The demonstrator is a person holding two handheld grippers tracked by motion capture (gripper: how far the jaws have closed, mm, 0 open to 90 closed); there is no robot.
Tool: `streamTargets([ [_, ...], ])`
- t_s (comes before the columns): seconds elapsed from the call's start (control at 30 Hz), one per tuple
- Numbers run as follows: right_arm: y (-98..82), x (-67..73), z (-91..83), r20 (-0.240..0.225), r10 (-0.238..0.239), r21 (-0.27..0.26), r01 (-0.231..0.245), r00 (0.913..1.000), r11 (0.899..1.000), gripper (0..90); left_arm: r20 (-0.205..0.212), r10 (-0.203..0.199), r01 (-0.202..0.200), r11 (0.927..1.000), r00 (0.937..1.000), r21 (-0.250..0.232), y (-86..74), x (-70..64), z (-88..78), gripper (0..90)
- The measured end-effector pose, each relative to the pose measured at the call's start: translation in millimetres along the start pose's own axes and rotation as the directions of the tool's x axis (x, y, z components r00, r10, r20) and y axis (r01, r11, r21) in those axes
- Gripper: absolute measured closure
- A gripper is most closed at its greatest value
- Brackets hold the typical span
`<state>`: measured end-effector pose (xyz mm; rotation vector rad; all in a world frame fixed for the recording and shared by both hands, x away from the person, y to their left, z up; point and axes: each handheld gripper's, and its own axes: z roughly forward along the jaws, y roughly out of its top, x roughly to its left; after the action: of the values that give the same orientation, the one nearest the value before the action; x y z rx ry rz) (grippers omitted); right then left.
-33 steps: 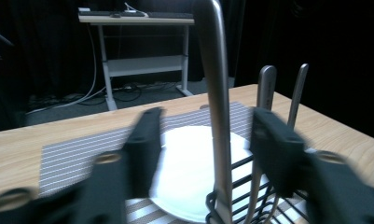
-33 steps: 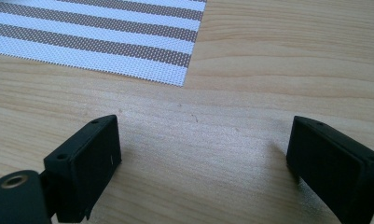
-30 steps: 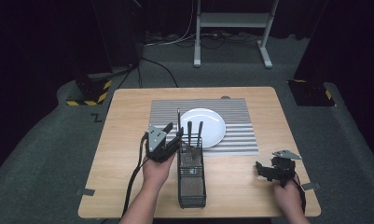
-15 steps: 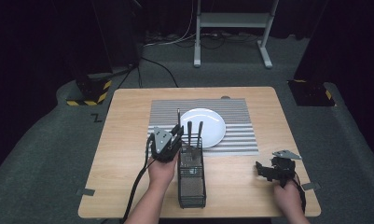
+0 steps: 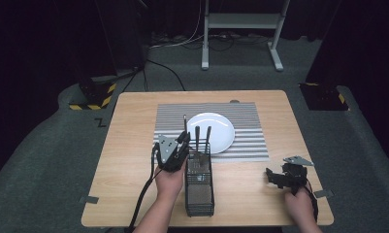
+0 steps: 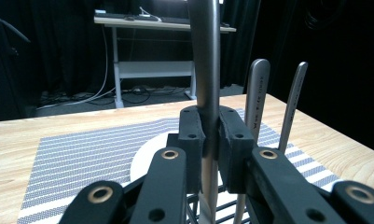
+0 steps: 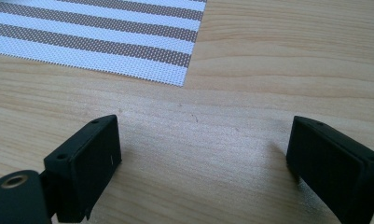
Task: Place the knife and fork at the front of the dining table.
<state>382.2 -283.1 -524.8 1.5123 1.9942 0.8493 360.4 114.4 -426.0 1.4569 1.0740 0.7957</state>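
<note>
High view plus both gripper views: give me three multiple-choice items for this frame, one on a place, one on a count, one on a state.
1. Where does the white plate lie?
A. on the striped mat
B. on bare wood
C. in the basket

2. How many utensil handles rise from the wire basket?
A. one
B. three
C. five

3. How do the left gripper's jaws stand?
A. wide open
B. shut on air
C. shut on a metal handle

Key: 1 A, stripes surround the plate; 2 B, the high view shows three; 3 C, the left gripper view shows the pads clamping it.
</note>
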Motion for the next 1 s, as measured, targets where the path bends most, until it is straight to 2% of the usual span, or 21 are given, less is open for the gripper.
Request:
streamTargets([
  [0.37,0.1,-0.1,0.1,-0.002,-0.003,-0.001,0.003,1.0000,1.000,9.6,-0.025,0.004,-0.005,0.9999,0.9997,-0.012,-1.2,-5.6,-2.3,81.0],
  [0.6,0.1,-0.1,0.1,-0.002,-0.003,0.000,0.003,1.0000,1.000,9.6,-0.047,-0.006,0.005,0.9998,0.9989,-0.017,-1.6,-7.7,-3.5,81.1],
  [0.83,0.2,0.0,0.2,-0.004,-0.004,0.000,0.004,1.0000,1.000,9.7,-0.053,0.008,-0.010,0.9992,0.9986,-0.038,-1.6,-11.4,-7.4,81.3],
  [1.0,0.2,0.0,0.2,-0.004,-0.004,0.000,0.004,1.0000,1.000,9.6,-0.053,0.003,-0.005,0.9989,0.9986,-0.048,-1.2,-12.2,-8.4,81.4],
])
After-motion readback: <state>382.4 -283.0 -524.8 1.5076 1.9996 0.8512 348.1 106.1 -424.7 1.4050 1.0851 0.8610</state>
